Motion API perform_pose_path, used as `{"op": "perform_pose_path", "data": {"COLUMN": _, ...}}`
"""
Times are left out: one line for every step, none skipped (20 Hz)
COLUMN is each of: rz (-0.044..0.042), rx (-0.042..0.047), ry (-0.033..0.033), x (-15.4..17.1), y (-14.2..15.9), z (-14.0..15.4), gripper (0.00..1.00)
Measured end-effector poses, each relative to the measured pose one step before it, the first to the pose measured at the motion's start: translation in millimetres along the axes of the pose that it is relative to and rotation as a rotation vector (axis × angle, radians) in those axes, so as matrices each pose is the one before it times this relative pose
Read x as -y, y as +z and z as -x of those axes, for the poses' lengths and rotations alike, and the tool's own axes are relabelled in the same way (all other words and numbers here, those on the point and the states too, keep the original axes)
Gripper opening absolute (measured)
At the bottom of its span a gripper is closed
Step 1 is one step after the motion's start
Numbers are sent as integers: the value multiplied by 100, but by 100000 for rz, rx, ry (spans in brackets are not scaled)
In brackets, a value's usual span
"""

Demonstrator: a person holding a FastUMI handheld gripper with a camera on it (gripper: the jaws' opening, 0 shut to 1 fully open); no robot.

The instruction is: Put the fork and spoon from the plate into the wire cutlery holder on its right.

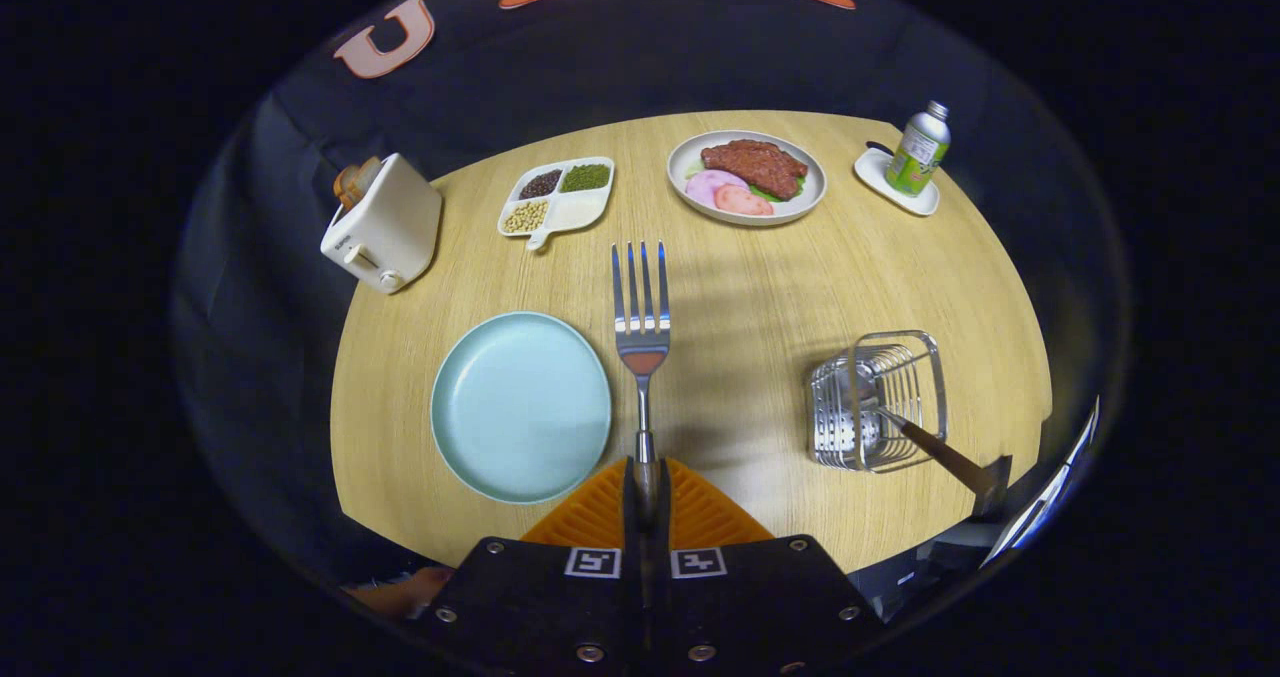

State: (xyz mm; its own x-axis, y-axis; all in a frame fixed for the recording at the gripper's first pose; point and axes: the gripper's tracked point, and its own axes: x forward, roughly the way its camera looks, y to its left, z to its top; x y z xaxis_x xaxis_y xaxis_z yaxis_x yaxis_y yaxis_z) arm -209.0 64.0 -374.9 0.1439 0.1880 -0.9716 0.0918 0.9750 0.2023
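Spoon (905,427) already sits in the wire cutlery holder (878,400), bowl down inside, handle sticking out toward the near side, so that half looks done. Fork (641,342) is up off the worktop (760,287), handle clamped between the jaws of the gripper (646,492), tines pointing ahead, just right of the plate (521,407), which is bare. Left to do: carry fork right to the holder, drop it in

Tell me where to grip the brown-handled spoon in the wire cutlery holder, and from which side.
Grip the brown-handled spoon on its wooden handle, which leans out over the wire cutlery holder's near rim; its bowl sits down inside the wires. Come from above on the near side. The gripper is shut on the steel fork, so that goes first.
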Motion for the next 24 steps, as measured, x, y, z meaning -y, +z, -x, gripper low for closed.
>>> {"op": "perform_pose_path", "data": {"rz": -1366, "rx": 747, "ry": -783, "x": 1168, "y": -11, "z": 568, "gripper": 4}}
{"op": "perform_pose_path", "data": {"rz": -1435, "rx": 521, "ry": -901, "x": 1141, "y": -452, "z": 1378, "gripper": 4}}
{"op": "perform_pose_path", "data": {"rz": -939, "rx": 460, "ry": -821, "x": 1123, "y": 46, "z": 411, "gripper": 4}}
{"op": "perform_pose_path", "data": {"rz": -874, "rx": 66, "ry": -1059, "x": 774, "y": -73, "z": 190, "gripper": 4}}
{"op": "perform_pose_path", "data": {"rz": -751, "rx": -170, "ry": -1235, "x": 1185, "y": -89, "z": 352, "gripper": 4}}
{"op": "perform_pose_path", "data": {"rz": -680, "rx": -311, "ry": -1000, "x": 914, "y": -69, "z": 168, "gripper": 4}}
{"op": "perform_pose_path", "data": {"rz": -640, "rx": -576, "ry": -882, "x": 859, "y": -282, "z": 144, "gripper": 4}}
{"op": "perform_pose_path", "data": {"rz": -798, "rx": -869, "ry": -776, "x": 900, "y": -168, "z": 95, "gripper": 4}}
{"op": "perform_pose_path", "data": {"rz": -625, "rx": -1162, "ry": -766, "x": 744, "y": -325, "z": -5, "gripper": 4}}
{"op": "perform_pose_path", "data": {"rz": -52, "rx": -1434, "ry": -642, "x": 744, "y": -243, "z": -91, "gripper": 4}}
{"op": "perform_pose_path", "data": {"rz": 617, "rx": -1771, "ry": -924, "x": 706, "y": -590, "z": 0, "gripper": 4}}
{"op": "perform_pose_path", "data": {"rz": 1517, "rx": -1763, "ry": -859, "x": 694, "y": -483, "z": -76, "gripper": 4}}
{"op": "perform_pose_path", "data": {"rz": 654, "rx": -828, "ry": -841, "x": 572, "y": -215, "z": -72, "gripper": 4}}
{"op": "perform_pose_path", "data": {"rz": 271, "rx": -1390, "ry": -32, "x": 441, "y": -265, "z": -121, "gripper": 4}}
{"op": "perform_pose_path", "data": {"rz": -1062, "rx": -1475, "ry": 560, "x": 162, "y": -235, "z": -40, "gripper": 4}}
{"op": "perform_pose_path", "data": {"rz": -657, "rx": -547, "ry": 1506, "x": -148, "y": -33, "z": -184, "gripper": 4}}
{"op": "perform_pose_path", "data": {"rz": -3, "rx": -433, "ry": 936, "x": -51, "y": -166, "z": -55, "gripper": 4}}
{"op": "perform_pose_path", "data": {"rz": 1107, "rx": 9, "ry": -116, "x": 89, "y": 66, "z": -55, "gripper": 4}}
{"op": "perform_pose_path", "data": {"rz": 1110, "rx": 599, "ry": -995, "x": 282, "y": 207, "z": -14, "gripper": 5}}
{"op": "perform_pose_path", "data": {"rz": 1095, "rx": 405, "ry": -710, "x": 129, "y": 136, "z": 105, "gripper": 7}}
{"op": "perform_pose_path", "data": {"rz": 175, "rx": 206, "ry": -8, "x": 124, "y": 50, "z": 70, "gripper": 8}}
{"op": "perform_pose_path", "data": {"rz": -315, "rx": 357, "ry": 680, "x": -3, "y": 311, "z": 123, "gripper": 9}}
{"op": "perform_pose_path", "data": {"rz": -337, "rx": 1103, "ry": 534, "x": 18, "y": 358, "z": 105, "gripper": 9}}
{"op": "perform_pose_path", "data": {"rz": -67, "rx": 978, "ry": 658, "x": -23, "y": 425, "z": 138, "gripper": 11}}
